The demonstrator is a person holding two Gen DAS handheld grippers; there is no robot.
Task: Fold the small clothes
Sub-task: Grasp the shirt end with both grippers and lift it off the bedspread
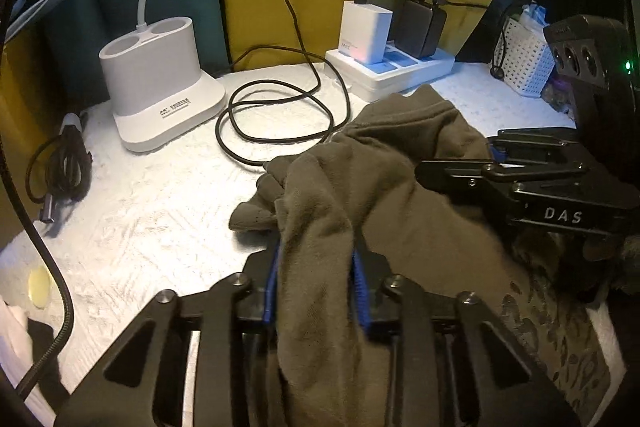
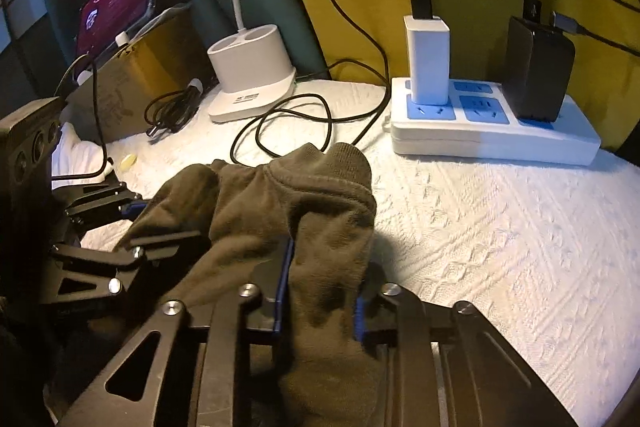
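Note:
An olive-green sock [image 1: 384,195] hangs bunched between both grippers above the white textured cloth. My left gripper [image 1: 316,267] is shut on one end of it, the fabric draped over the blue pads. My right gripper [image 2: 320,291] is shut on the other end, near the ribbed cuff [image 2: 344,163]. In the left wrist view the right gripper [image 1: 500,163] comes in from the right; in the right wrist view the left gripper [image 2: 132,223] sits at the left. A leopard-patterned cloth [image 1: 568,339] lies under the sock at lower right.
A white lamp base [image 1: 160,83] stands at the back left, a white power strip [image 2: 492,131] with a white charger [image 2: 426,61] and a black charger [image 2: 538,75] at the back right. A coiled black cable [image 1: 276,123] lies between them. A white basket [image 1: 520,59] stands far right.

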